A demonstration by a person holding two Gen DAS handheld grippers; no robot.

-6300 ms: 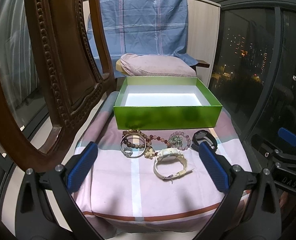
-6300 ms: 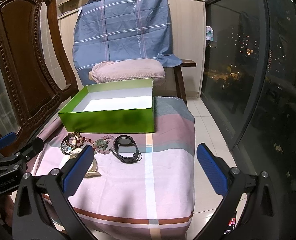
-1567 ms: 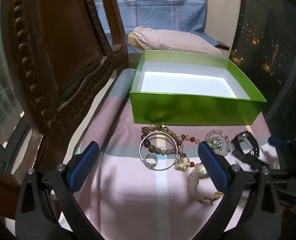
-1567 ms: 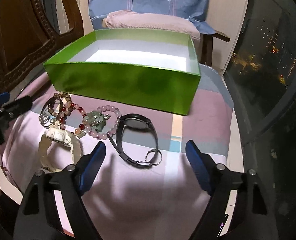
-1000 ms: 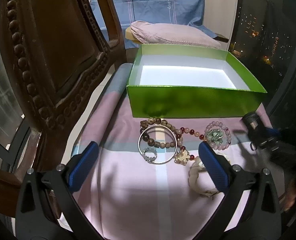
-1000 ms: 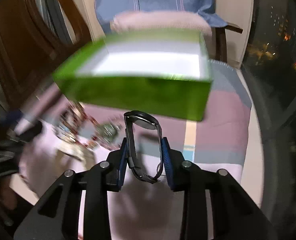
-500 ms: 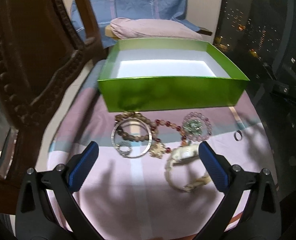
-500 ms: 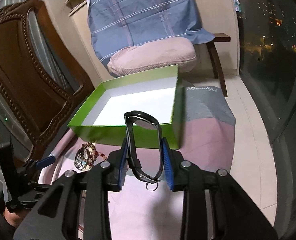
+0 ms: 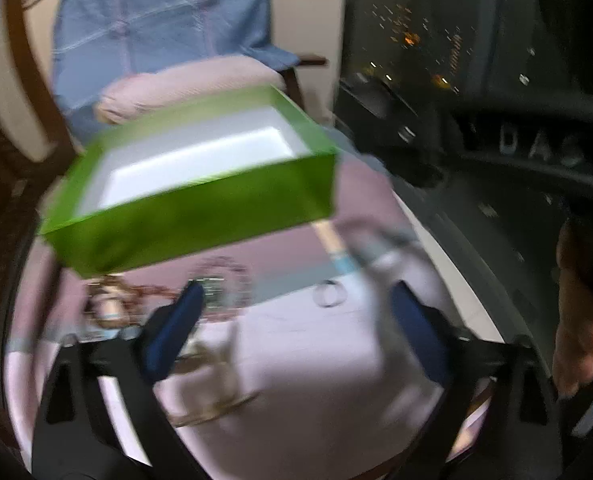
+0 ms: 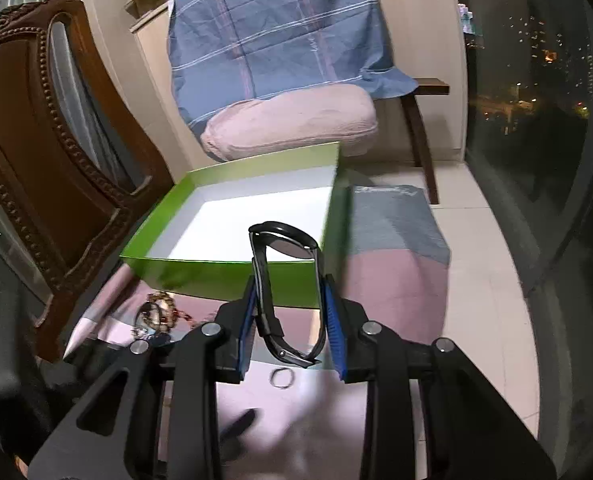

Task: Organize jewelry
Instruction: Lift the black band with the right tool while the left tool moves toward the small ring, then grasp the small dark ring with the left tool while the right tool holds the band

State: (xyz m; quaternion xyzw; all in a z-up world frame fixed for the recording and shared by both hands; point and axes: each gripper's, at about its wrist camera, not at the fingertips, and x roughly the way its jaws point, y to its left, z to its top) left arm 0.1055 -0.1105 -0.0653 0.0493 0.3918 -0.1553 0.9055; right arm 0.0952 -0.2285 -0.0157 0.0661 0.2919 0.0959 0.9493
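Lettering "DAS" shows in pale capitals at the upper right of your left wrist view, on the dark body of the other tool; some script on the grey cloth edge right of the box in the right wrist view is too blurred to read.

Your right gripper [image 10: 290, 322] is pressed onto the black watch [image 10: 286, 280], its blue pads [image 10: 247, 320] clamping the strap on both sides, the round face standing up at frame centre in front of the near wall of the green box [image 10: 232, 272]. A small metal ring [image 10: 282, 379] lies on the pink cloth [image 10: 396, 292] just below the strap.

Your left gripper [image 9: 296, 334] is spread wide and holds nothing. Between and above its pads sit the ring [image 9: 328, 295] and a pink bead bracelet [image 9: 222, 284], with more beads [image 9: 114, 300] at lower left, all smeared by motion blur. The green box [image 9: 200, 220] fills mid-frame, empty and white inside.
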